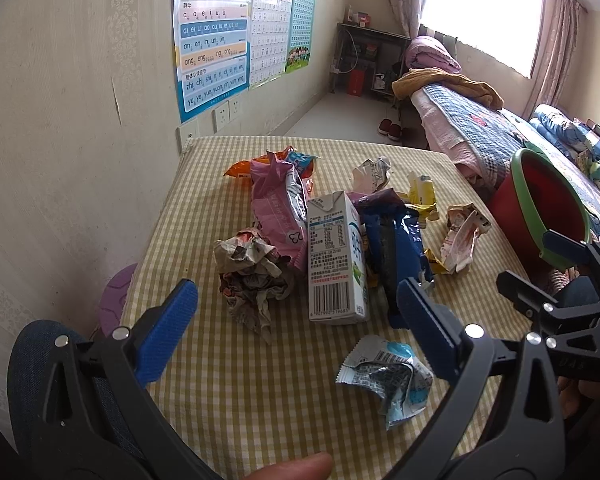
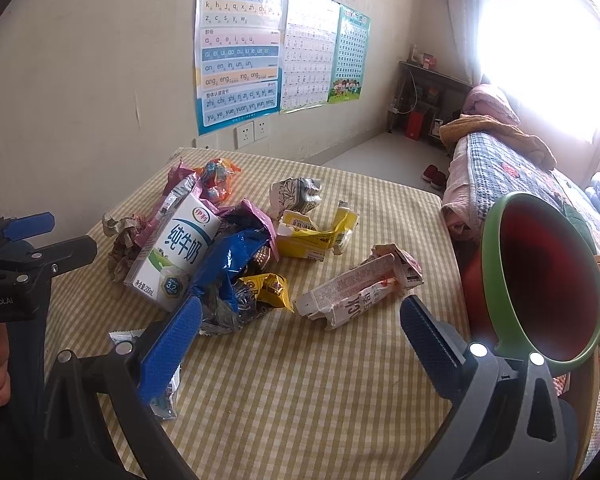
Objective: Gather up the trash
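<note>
The task seems hardly begun. Both the left gripper (image 1: 296, 328) and the right gripper (image 2: 300, 344) hover with jaws apart and hold nothing. All the trash lies on the checked counter (image 2: 300, 400): nearest a crumpled wrapper (image 1: 388, 376), then a white milk carton (image 1: 336, 256) lying beside a blue bag (image 1: 396, 248), and a torn box (image 2: 356, 288). The red bin (image 2: 540, 276) with green rim stands at the counter's right edge; inside looks empty as far as visible.
</note>
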`<action>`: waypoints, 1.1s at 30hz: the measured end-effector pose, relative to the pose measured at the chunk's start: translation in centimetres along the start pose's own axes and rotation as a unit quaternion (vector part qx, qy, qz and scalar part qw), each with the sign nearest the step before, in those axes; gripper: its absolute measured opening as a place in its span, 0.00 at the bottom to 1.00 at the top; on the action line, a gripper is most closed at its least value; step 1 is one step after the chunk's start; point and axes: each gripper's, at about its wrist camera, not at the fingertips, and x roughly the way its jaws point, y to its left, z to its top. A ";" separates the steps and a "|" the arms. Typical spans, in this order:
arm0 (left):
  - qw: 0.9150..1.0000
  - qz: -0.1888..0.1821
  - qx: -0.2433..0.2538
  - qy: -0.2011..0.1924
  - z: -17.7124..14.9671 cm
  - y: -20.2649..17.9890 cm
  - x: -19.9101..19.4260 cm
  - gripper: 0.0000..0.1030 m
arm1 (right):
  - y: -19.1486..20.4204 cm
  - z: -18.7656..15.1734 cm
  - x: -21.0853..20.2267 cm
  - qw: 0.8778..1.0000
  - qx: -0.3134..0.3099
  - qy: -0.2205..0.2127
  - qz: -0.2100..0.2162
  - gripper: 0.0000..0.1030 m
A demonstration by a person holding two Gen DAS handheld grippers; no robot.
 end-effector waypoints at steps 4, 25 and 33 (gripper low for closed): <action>1.000 -0.001 0.000 0.000 0.0 0.1 -0.1 0.95 | 0.0 0.0 0.0 1.000 -0.002 0.000 -0.001 0.93; 1.000 -0.002 -0.004 0.000 0.0 0.2 -0.1 0.95 | -0.1 -0.1 0.0 1.000 0.002 0.002 -0.002 0.93; 1.000 -0.004 -0.008 0.001 0.0 0.2 0.0 0.95 | -0.5 -0.1 0.1 1.000 0.008 0.004 -0.002 0.93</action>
